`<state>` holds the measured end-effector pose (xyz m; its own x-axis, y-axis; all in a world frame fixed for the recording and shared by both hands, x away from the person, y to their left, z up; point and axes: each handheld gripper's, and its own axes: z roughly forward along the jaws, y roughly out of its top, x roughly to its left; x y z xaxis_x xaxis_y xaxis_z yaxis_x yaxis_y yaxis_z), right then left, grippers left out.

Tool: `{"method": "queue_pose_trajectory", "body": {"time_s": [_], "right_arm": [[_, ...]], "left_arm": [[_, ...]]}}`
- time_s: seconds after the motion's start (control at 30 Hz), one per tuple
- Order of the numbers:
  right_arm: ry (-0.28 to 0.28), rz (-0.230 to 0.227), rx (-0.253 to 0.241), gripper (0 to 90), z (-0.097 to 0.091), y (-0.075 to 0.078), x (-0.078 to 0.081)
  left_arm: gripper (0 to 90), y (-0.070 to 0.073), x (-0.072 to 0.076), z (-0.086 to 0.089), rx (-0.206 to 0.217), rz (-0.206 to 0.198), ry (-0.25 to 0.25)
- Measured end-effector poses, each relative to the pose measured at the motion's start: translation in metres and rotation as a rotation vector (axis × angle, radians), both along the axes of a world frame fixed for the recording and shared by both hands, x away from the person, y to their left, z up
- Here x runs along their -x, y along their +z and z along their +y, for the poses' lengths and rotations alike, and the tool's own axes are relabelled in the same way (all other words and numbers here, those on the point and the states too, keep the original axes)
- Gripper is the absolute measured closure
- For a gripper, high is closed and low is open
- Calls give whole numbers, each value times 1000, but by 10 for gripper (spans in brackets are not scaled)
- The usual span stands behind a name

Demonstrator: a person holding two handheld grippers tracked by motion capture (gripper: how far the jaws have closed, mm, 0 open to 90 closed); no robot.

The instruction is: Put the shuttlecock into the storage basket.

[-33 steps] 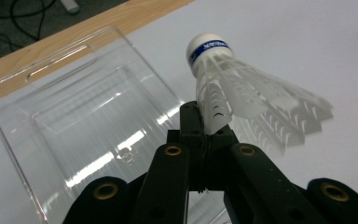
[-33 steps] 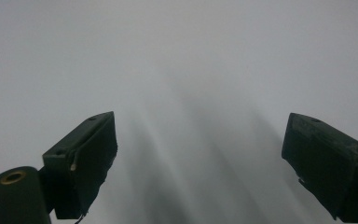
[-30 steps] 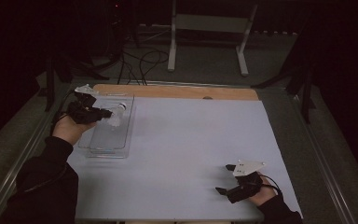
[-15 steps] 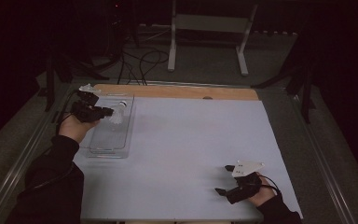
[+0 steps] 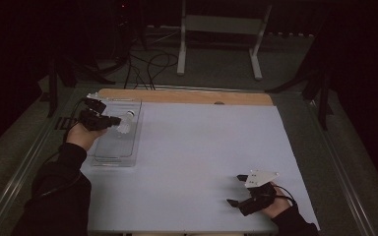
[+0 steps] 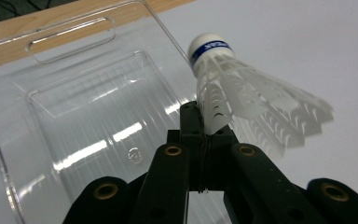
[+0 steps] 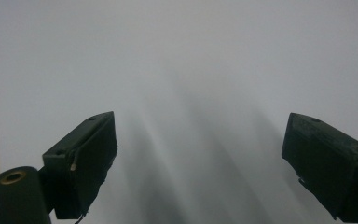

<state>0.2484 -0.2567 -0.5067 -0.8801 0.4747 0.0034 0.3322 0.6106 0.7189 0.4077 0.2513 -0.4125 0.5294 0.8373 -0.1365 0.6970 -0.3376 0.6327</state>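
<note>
My left gripper [image 6: 204,122] pinches the shuttlecock [image 6: 251,100] by one skirt feather, over the clear tray [image 6: 74,107]. I would lower gently and release inside its walls. My right gripper [image 7: 200,163] rests open on the white table [image 5: 206,147].

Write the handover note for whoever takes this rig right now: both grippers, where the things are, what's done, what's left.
Left gripper: shut on the feather skirt of the white shuttlecock, held above the clear plastic tray near its right wall, cork end pointing away from the hand.
Right gripper: open, nothing between its jaws, low over the white table cover at the near right.
Done: shuttlecock gripped and brought over the tray.
Left, as it looks: lower it into the tray and let go. No other loose items show on the cover.
</note>
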Motion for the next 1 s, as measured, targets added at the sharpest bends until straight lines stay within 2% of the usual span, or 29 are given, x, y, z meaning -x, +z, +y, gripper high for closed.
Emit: {"method": "queue_pose_trajectory", "body": {"time_s": [0.2,0.27,0.5,0.67,1.0], "right_arm": [[4,3,1,101,0,0,0],[3,2,3,101,0,0,0],[7,6,6,101,1,-1,0],[8,6,9,101,0,-1,0],[15,14,19,102,1,-3,0]], "left_arm": [[895,-8,-3,0,12,14,4],[895,-11,-4,-1,-1,21,4],[895,-19,-8,-4,7,37,-6],[895,-26,-11,-7,-9,56,-9],[893,-30,-12,-6,-9,60,11]]}}
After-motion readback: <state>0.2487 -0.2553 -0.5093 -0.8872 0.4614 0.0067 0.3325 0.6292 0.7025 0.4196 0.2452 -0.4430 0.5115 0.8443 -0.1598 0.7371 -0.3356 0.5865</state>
